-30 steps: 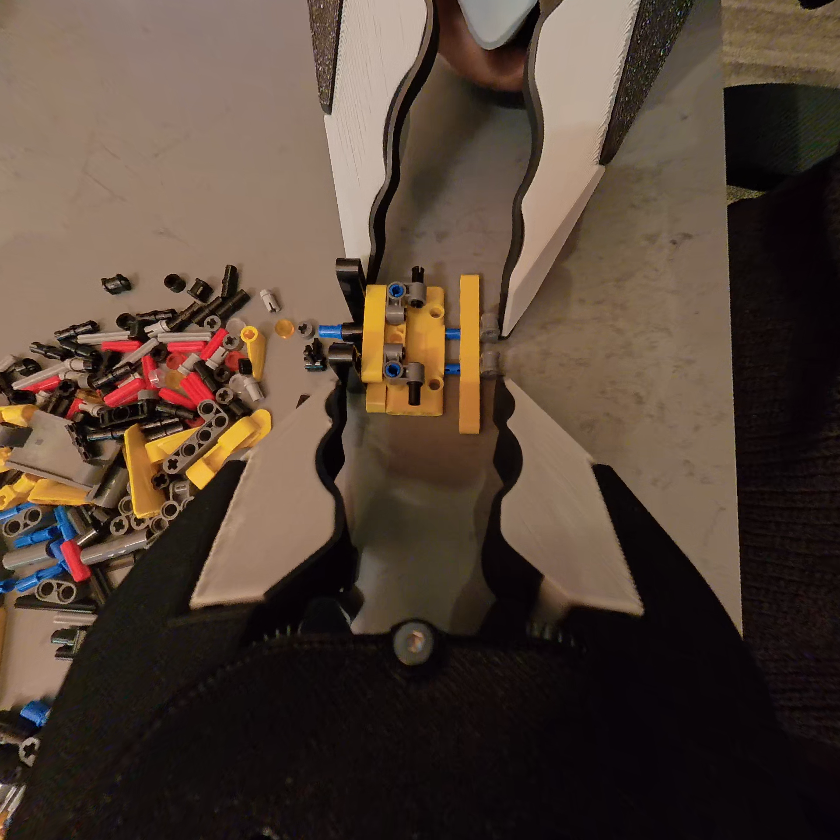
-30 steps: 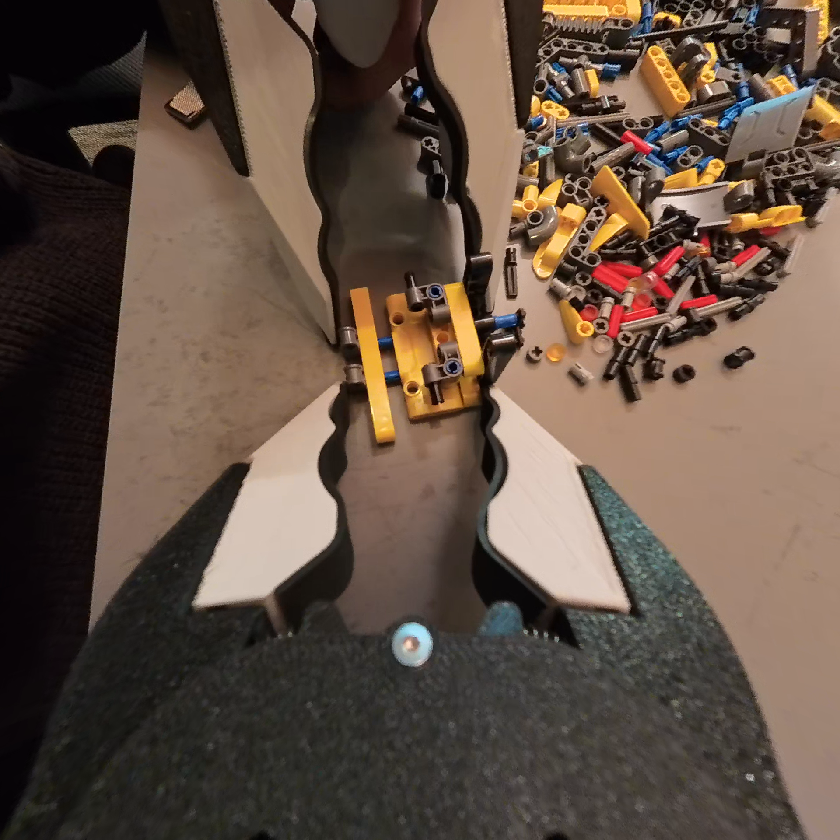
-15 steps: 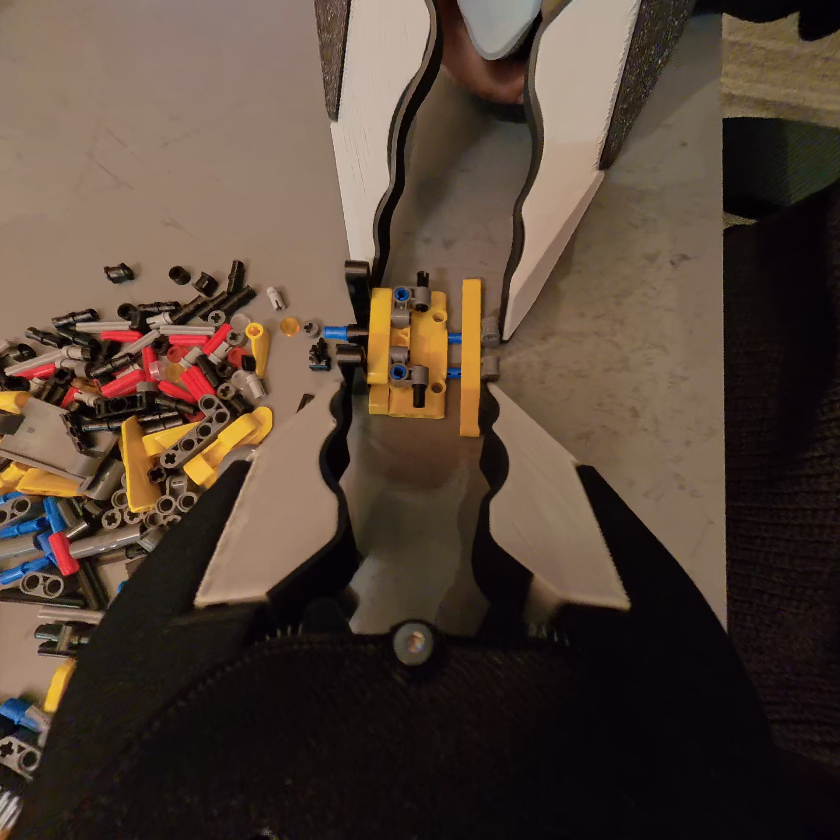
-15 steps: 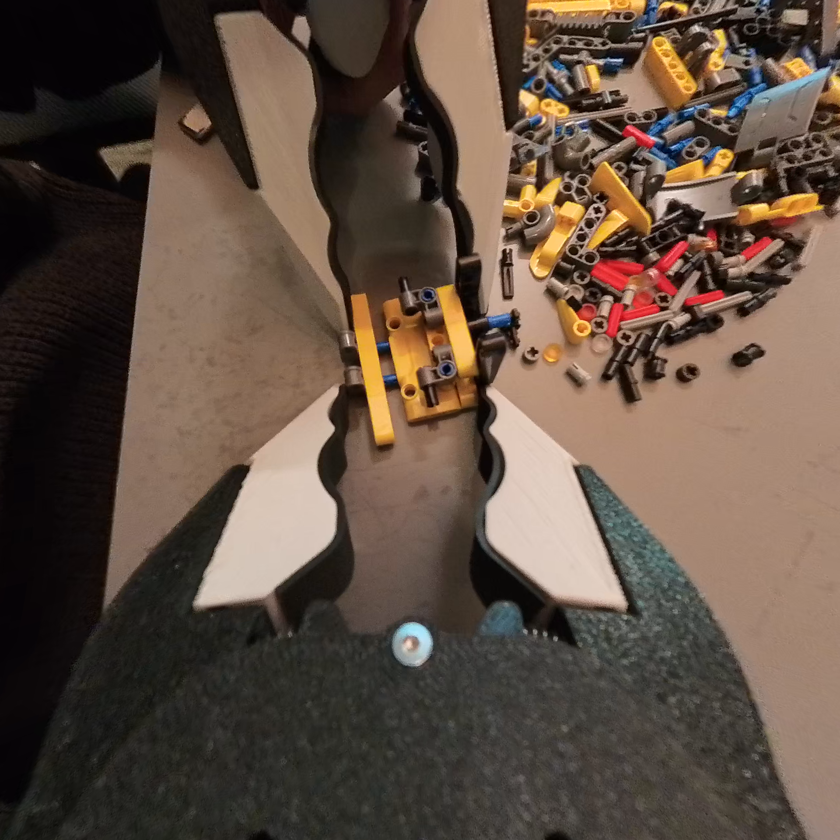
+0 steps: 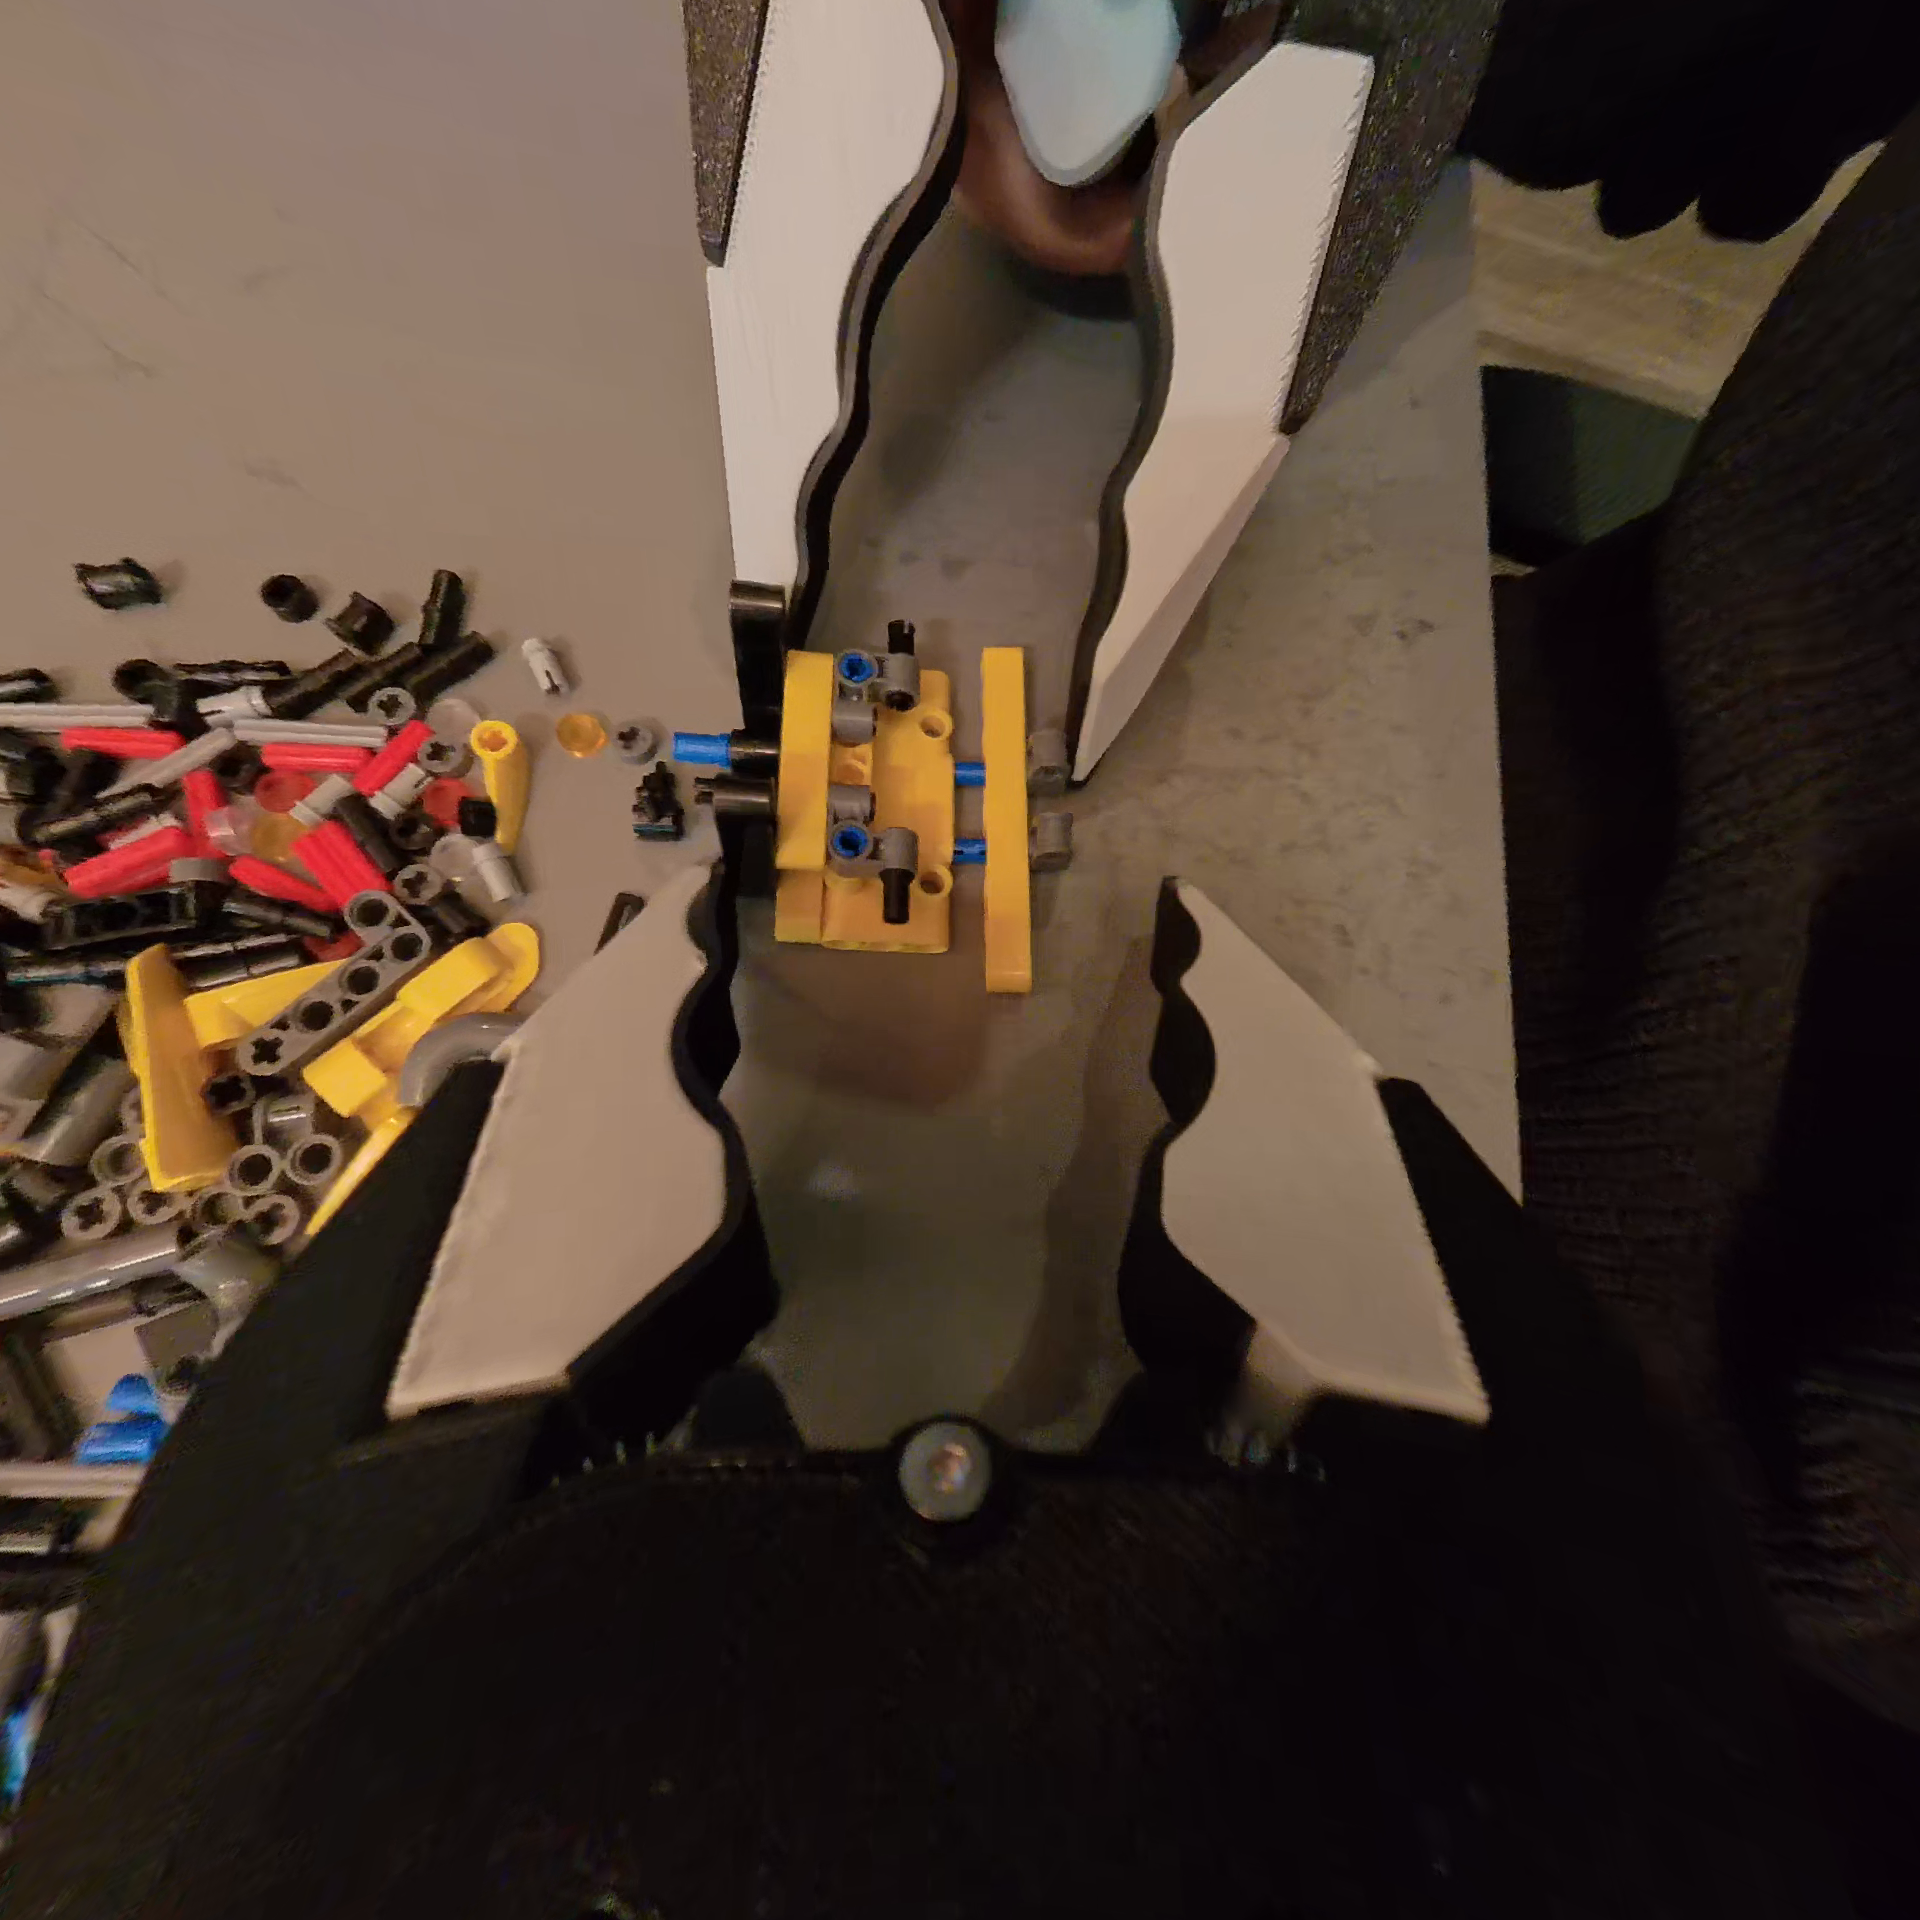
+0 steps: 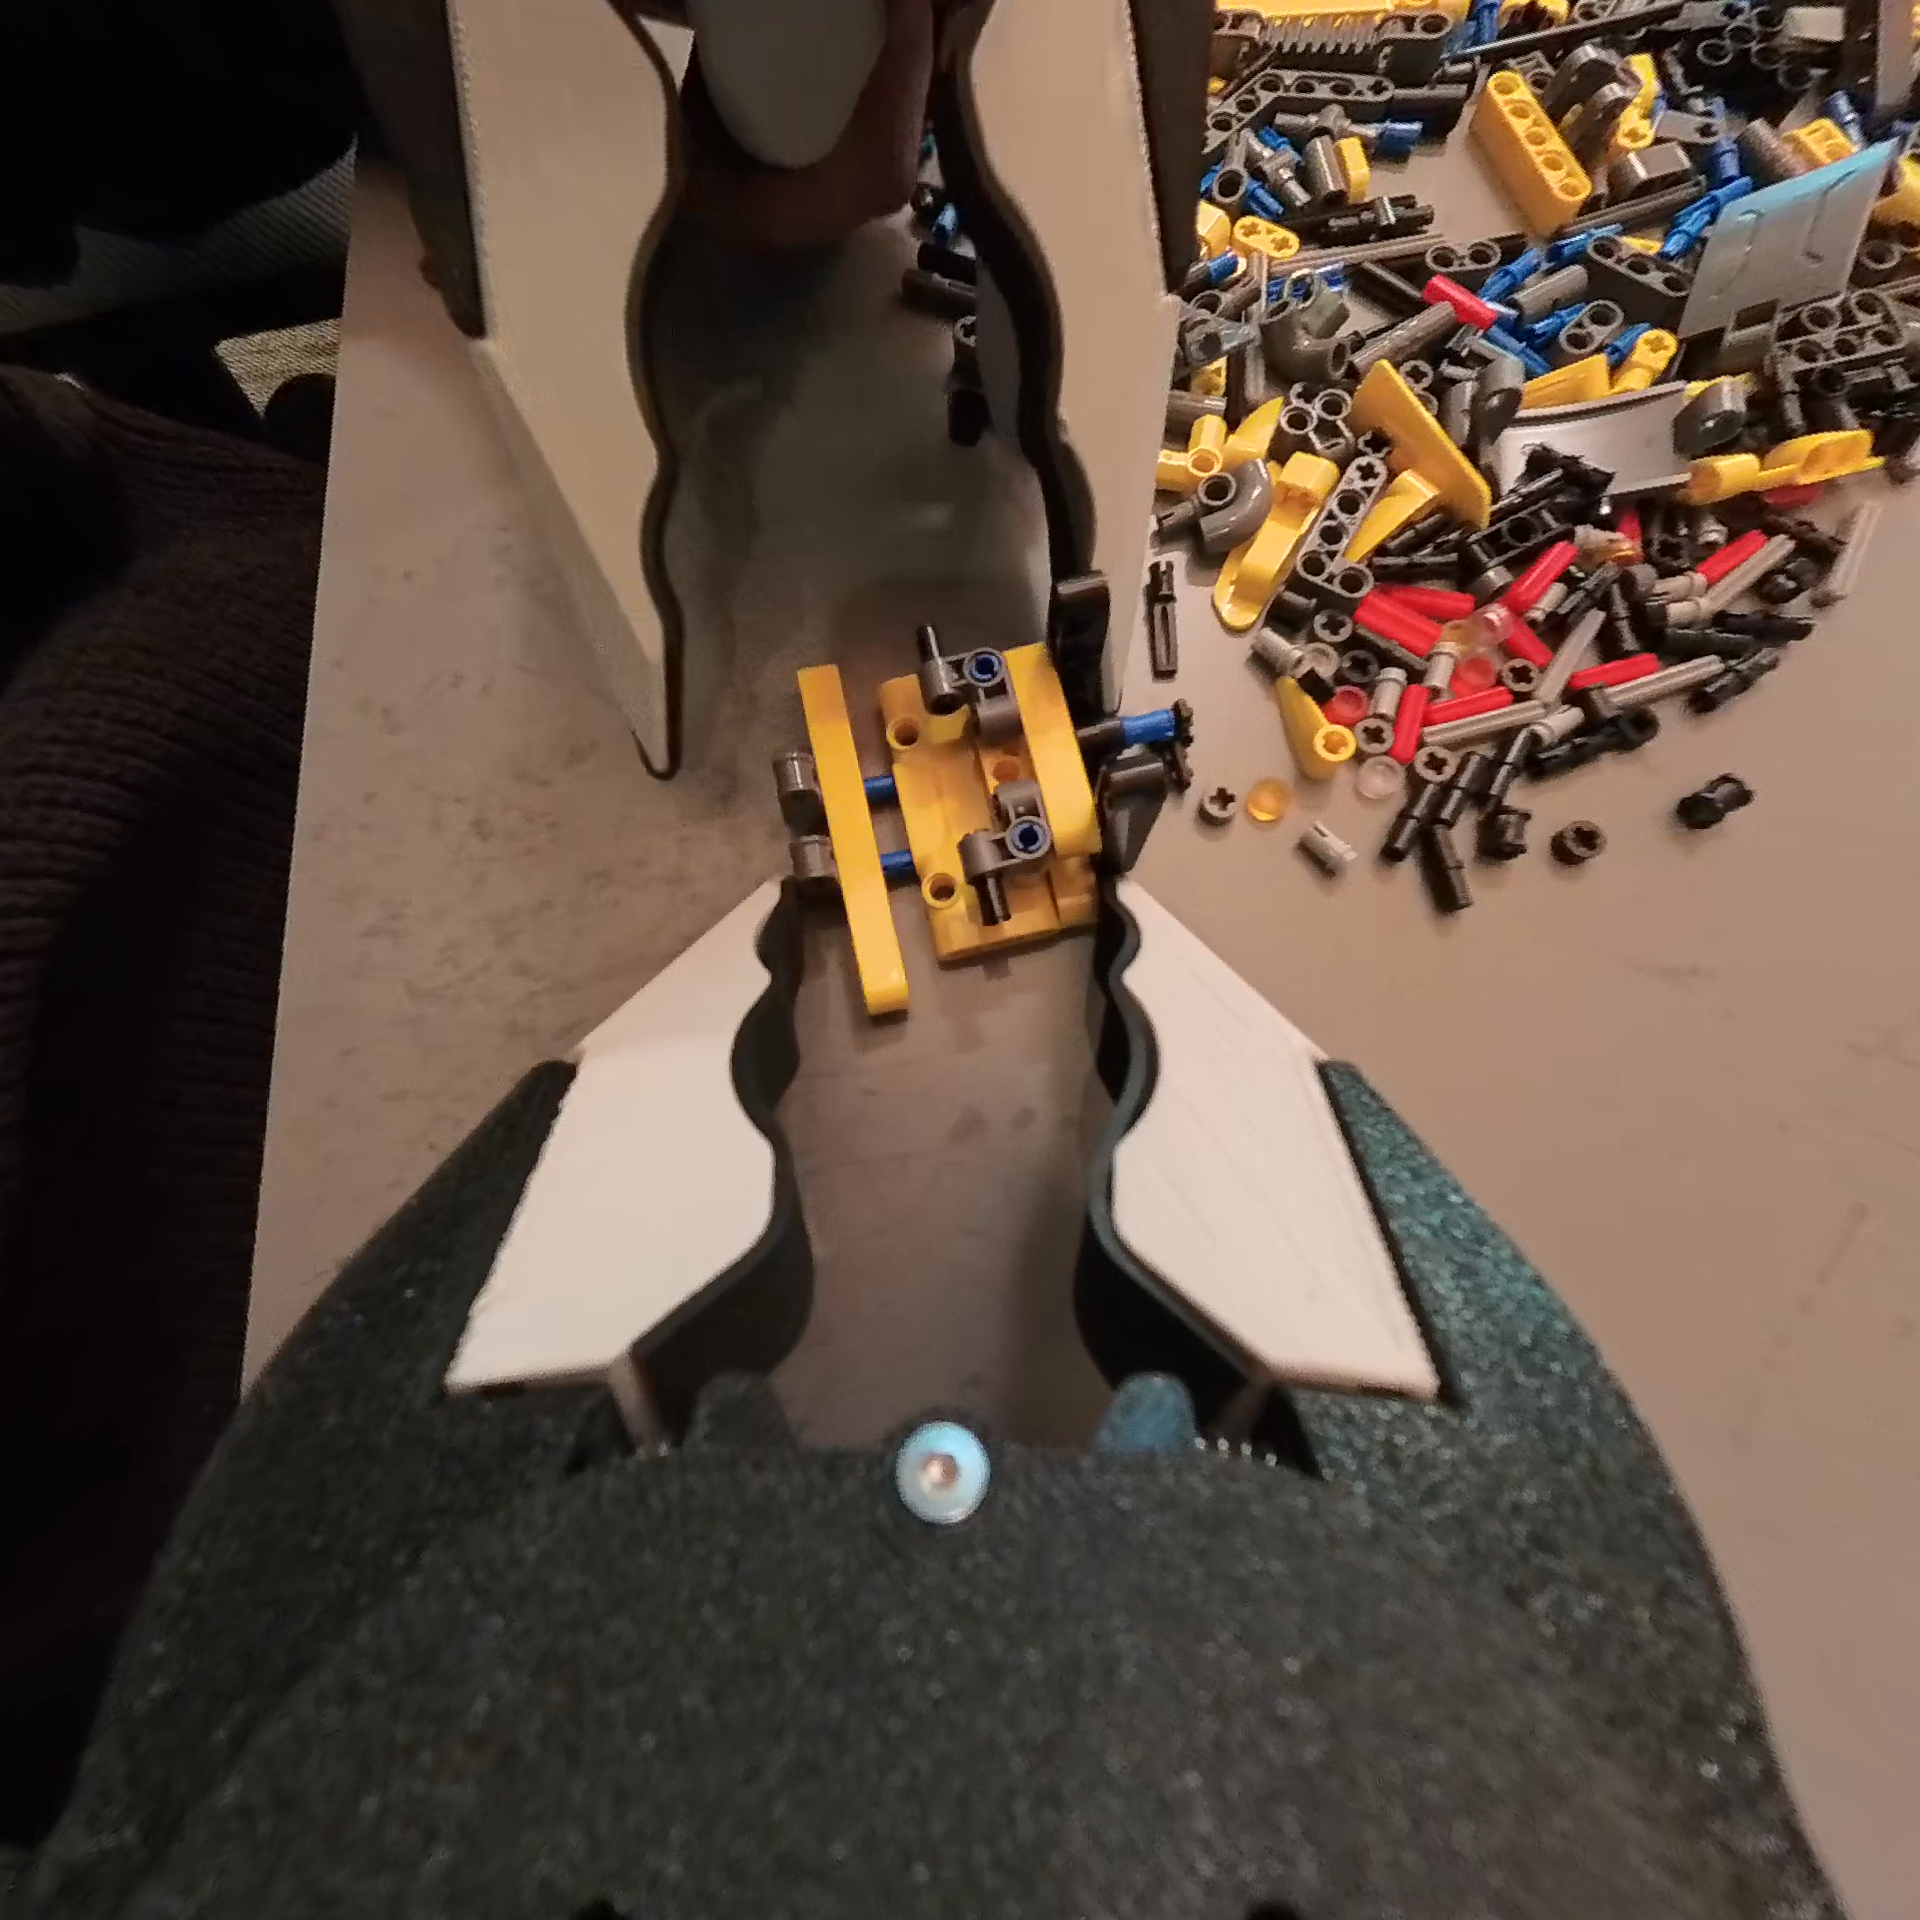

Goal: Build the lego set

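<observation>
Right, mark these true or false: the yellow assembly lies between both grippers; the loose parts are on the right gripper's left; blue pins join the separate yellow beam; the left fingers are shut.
1. The yellow Technic assembly lies on the grey table between both grippers: true.
2. The parts pile is on the right gripper's left: false, its right.
3. Two blue pins join the yellow beam: true.
4. The left gripper's fingers are shut: false, wide open.
</observation>
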Demonstrator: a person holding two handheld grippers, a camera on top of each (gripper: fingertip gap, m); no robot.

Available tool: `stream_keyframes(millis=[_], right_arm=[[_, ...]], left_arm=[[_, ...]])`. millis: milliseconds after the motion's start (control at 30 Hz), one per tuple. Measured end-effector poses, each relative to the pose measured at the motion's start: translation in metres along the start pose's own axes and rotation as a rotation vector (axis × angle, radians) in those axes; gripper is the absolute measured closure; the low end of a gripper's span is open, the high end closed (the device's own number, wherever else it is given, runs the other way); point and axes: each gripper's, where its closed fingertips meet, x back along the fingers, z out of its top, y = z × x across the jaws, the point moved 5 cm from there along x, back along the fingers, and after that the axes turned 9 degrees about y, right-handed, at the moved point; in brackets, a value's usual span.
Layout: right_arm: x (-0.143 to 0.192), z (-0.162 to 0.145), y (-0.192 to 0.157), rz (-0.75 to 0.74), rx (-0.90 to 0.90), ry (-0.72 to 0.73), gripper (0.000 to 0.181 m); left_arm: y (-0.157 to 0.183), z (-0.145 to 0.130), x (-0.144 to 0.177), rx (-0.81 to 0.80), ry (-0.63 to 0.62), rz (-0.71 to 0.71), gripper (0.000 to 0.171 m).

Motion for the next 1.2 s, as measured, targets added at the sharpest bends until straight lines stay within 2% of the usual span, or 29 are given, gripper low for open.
stream_keyframes(millis=[200, 733, 1200], right_arm=[[0.0003, 0.0004, 0.0004, 0.003, -0.019, 0.005, 0.125], [-0.0016, 0.0001, -0.0026, -0.047, 0.012, -0.011, 0.125], [0.0009, -0.0008, 0.0018, 0.022, -0.030, 0.014, 0.126]], left_arm=[[-0.0042, 0.0021, -0.0032, -0.019, 0.004, 0.110, 0.109], [-0.0031, 0.0013, -0.0045, -0.010, -0.002, 0.144, 0.110], [-0.0028, 0.0017, -0.0045, 0.016, 0.006, 0.148, 0.110]])
